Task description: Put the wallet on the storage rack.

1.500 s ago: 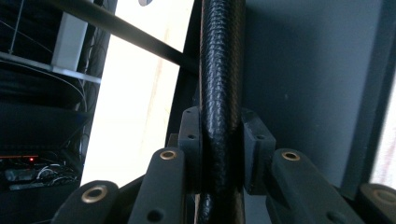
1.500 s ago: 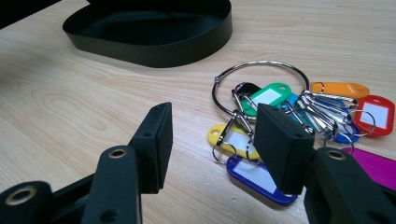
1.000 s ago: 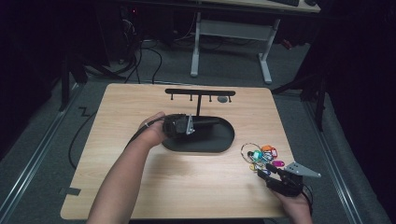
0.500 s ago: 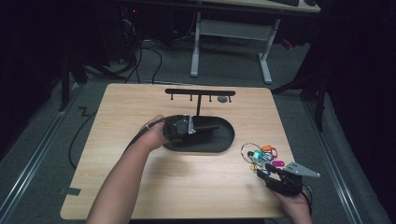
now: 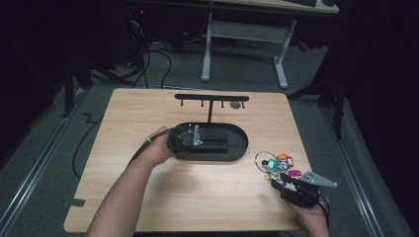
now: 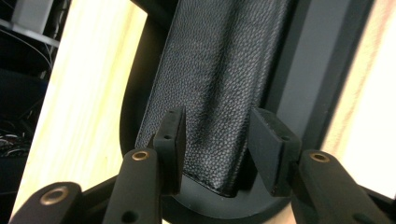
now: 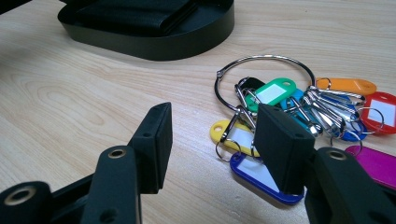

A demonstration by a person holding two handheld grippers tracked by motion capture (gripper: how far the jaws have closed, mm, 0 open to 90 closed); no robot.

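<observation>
A black leather wallet point(image 5: 216, 139) point(image 6: 219, 79) lies flat in a black oval tray point(image 5: 238, 150) point(image 6: 133, 116) at the middle of the table. My left gripper point(image 5: 203, 142) point(image 6: 219, 116) is at the tray's left end with its jaws astride the wallet's near end. The jaws have just been opening and the right pad stands off the leather. My right gripper point(image 5: 278, 182) point(image 7: 215, 112) rests open at the front right corner. It points at a metal key ring point(image 5: 273, 163) point(image 7: 289, 95) with several coloured tags, and nothing is gripped.
A black T-shaped rack with small hooks point(image 5: 211, 98) rises from the tray's far side. A small grey round piece point(image 5: 236, 104) sits near its right end. The wooden table point(image 5: 148, 197) has bare room at front left. Desk legs and cables stand beyond the far edge.
My left hand has eased slightly back toward the tray's left end, and the wallet now lies in the tray. The right gripper and the keys have not moved.
</observation>
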